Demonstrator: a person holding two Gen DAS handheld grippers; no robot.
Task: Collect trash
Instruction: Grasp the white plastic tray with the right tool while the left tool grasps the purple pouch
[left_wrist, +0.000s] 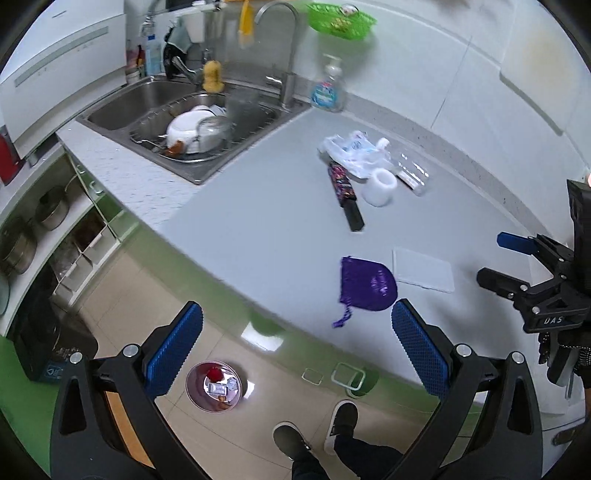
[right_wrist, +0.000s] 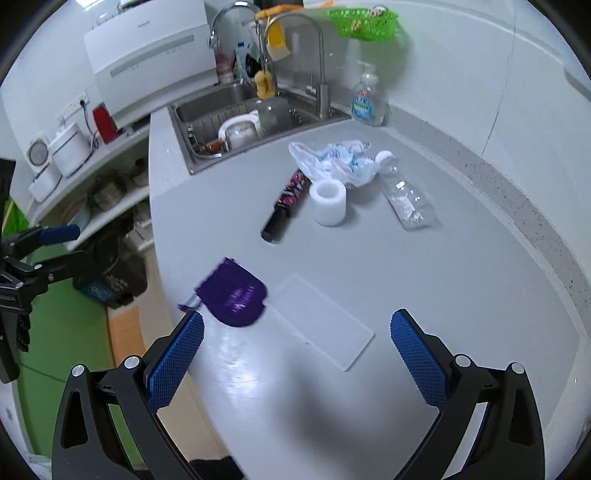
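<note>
Trash lies on the grey counter (left_wrist: 258, 206): a crumpled plastic bag (left_wrist: 351, 151) (right_wrist: 332, 158), a clear plastic bottle (left_wrist: 406, 166) (right_wrist: 404, 195), a white tape roll (left_wrist: 380, 186) (right_wrist: 328, 203), a dark patterned wrapper (left_wrist: 345, 192) (right_wrist: 284, 203) and a purple pouch (left_wrist: 365, 284) (right_wrist: 232, 295). My left gripper (left_wrist: 295, 343) is open and empty, held over the counter's front edge near the pouch. My right gripper (right_wrist: 295, 350) is open and empty above the counter, just short of the pouch; it also shows in the left wrist view (left_wrist: 495, 258).
A flat white board (left_wrist: 424, 269) (right_wrist: 321, 321) lies beside the pouch. A sink (left_wrist: 184, 122) (right_wrist: 240, 122) with dishes is at the back left, a soap bottle (left_wrist: 327, 88) (right_wrist: 365, 96) behind it. A round bin (left_wrist: 218, 386) stands on the floor below.
</note>
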